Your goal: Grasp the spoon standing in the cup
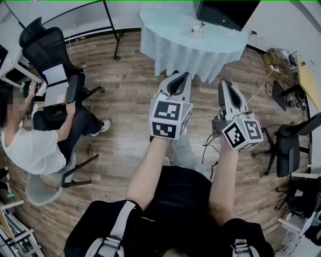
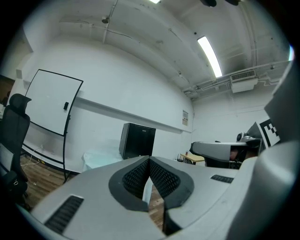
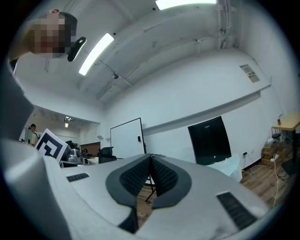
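Observation:
A small pale cup [image 1: 197, 32] stands on the round table [image 1: 170, 30] with the light-blue cloth, far ahead in the head view. A dark spoon [image 1: 200, 25] sticks up out of it. I hold both grippers at waist height over the wood floor, well short of the table. My left gripper [image 1: 184, 75] [image 2: 149, 160] points at the table with its jaws shut and nothing between them. The right gripper [image 1: 223, 82] [image 3: 150, 157] is beside it, also shut and empty. Neither gripper view shows the cup.
A black cabinet [image 1: 223, 12] [image 2: 137, 140] [image 3: 209, 139] stands behind the table. A seated person [image 1: 35, 140] and a black office chair [image 1: 47, 47] are at the left. A whiteboard on a stand [image 2: 49, 105] [image 3: 126, 138] is nearby. Cables and another chair [image 1: 288, 143] lie at the right.

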